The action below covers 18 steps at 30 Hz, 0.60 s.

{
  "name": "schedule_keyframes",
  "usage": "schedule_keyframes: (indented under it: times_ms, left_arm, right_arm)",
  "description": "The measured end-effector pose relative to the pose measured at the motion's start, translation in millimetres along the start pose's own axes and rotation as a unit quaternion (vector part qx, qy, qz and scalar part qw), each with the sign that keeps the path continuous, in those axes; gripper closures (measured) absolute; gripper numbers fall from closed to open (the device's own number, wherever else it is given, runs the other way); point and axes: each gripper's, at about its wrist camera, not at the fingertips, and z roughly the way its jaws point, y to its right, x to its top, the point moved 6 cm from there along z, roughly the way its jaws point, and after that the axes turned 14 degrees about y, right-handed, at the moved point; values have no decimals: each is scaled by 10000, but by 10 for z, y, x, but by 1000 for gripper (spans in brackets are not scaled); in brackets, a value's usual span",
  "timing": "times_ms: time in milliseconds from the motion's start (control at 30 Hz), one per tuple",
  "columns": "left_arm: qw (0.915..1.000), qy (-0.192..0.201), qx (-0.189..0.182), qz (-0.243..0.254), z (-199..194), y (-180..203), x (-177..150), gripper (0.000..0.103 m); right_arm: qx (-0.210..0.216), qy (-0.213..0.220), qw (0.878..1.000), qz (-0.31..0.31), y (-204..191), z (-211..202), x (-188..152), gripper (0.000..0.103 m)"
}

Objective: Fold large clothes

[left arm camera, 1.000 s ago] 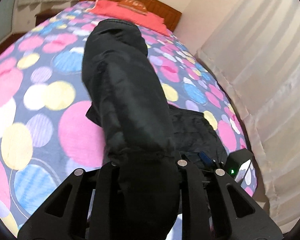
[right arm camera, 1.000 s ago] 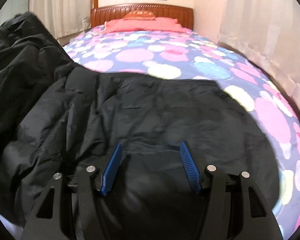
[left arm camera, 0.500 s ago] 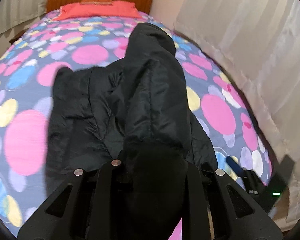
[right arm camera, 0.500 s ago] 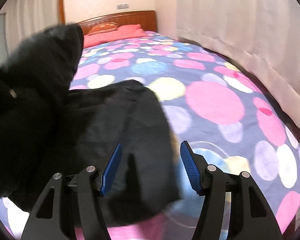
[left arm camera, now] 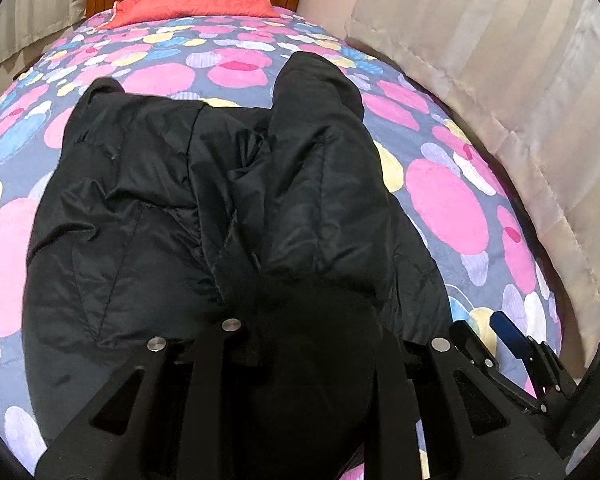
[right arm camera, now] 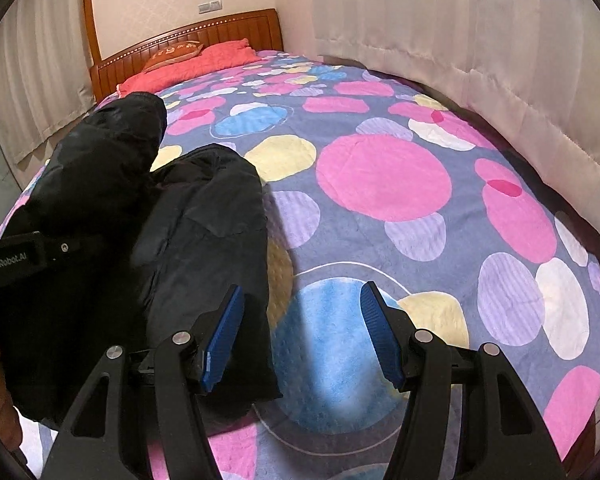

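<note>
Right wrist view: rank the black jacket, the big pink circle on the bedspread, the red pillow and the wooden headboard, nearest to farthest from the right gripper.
From the right gripper:
1. Black jacket, just left of the jaws.
2. Big pink circle, ahead, mid-bed.
3. Red pillow, at the far end.
4. Wooden headboard, behind the pillow against the wall.

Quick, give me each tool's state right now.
Left tool: shut on the black jacket, a bunched sleeve filling its jaws.
Right tool: open, empty, blue pads apart over the bedspread.
</note>
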Motion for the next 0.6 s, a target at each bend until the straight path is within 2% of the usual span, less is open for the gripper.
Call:
schedule_keyframes:
  times_ms: [33, 67, 133, 167, 200, 300, 400, 600]
  left_arm:
    - [10000, 9, 26, 52, -20, 21, 12, 82]
    - [9999, 38, 51, 122, -70, 43, 28, 77]
    - [9998, 105, -57, 165, -173, 102, 70, 61]
    - [9995, 181, -223, 109, -269, 137, 106, 46]
    - [9990, 267, -348, 45, -362, 164, 138, 41]
    - [9970, 469, -610, 54, -641, 224, 214, 40]
    - [9955, 711, -620, 63, -865, 132, 275, 35]
    - [9950, 974, 91, -190, -1051, -614, 322, 35]
  right_arm:
    - [-3, 2, 10000, -5, -7, -8, 2, 43]
    - [-5, 10, 10000, -11, -8, -22, 7, 43]
    - [-20, 31, 10000, -37, -9, -51, 28, 43]
    - [-24, 44, 10000, -49, -15, -66, 40, 43]
    - [-28, 70, 9999, -69, -27, -90, 60, 43]
    - [-1, 147, 9998, -109, -86, -170, 131, 43]
    - [68, 226, 9996, -134, -188, -247, 215, 43]
    - [366, 386, 9983, -217, -531, -320, 449, 43]
